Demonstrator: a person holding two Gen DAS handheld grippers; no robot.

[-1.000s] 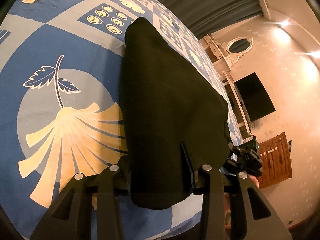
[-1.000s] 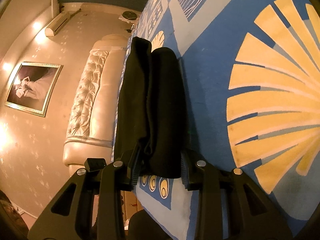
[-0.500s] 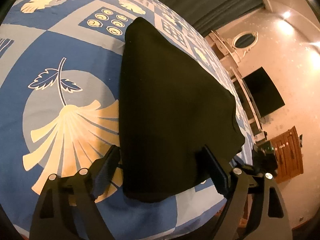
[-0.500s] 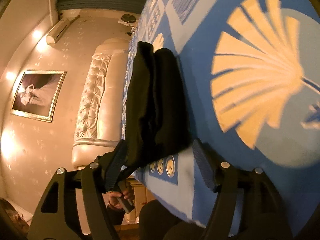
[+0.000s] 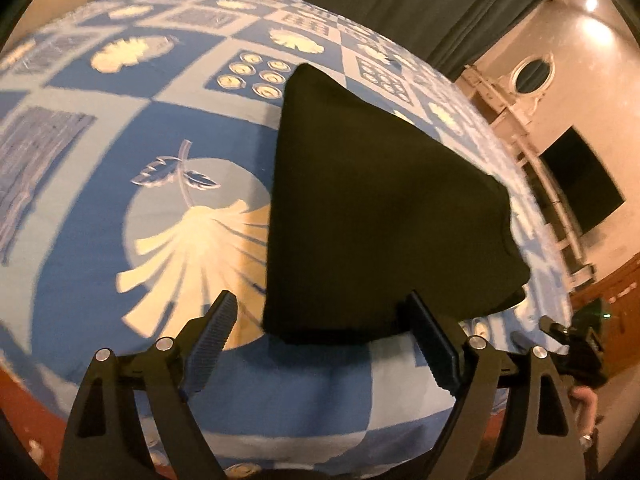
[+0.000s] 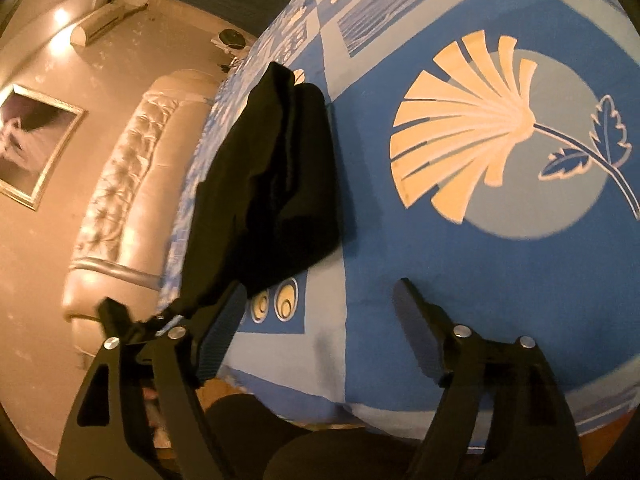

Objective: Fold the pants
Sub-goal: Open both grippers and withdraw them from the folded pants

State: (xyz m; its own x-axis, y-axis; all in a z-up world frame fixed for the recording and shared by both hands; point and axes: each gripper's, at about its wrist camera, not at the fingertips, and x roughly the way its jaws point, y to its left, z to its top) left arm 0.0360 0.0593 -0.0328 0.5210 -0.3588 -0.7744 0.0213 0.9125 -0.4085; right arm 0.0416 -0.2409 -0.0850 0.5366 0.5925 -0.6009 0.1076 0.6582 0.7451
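Note:
The black pants (image 5: 372, 208) lie folded into a compact bundle on the blue patterned bed cover (image 5: 120, 160). My left gripper (image 5: 320, 308) stands open just short of the bundle's near edge, one finger on either side, pads off the cloth. In the right wrist view the pants (image 6: 272, 184) sit up and to the left, near the bed's side edge. My right gripper (image 6: 318, 288) is open with its jaws still opening. Only bed cover (image 6: 440, 260) shows between them, and its left finger overlaps the bundle's near end.
A cream padded headboard (image 6: 120, 200) and a framed picture (image 6: 32, 140) stand beyond the bed's left side. A dark curtain (image 5: 400, 8), a wall screen (image 5: 580, 184) and a person's hand (image 5: 584, 400) are at the right. The bed's edge is just below both grippers.
Both grippers went from shut on the pants to open and let the bundle go. Both drew back and rose a little; the pants stay on the bed.

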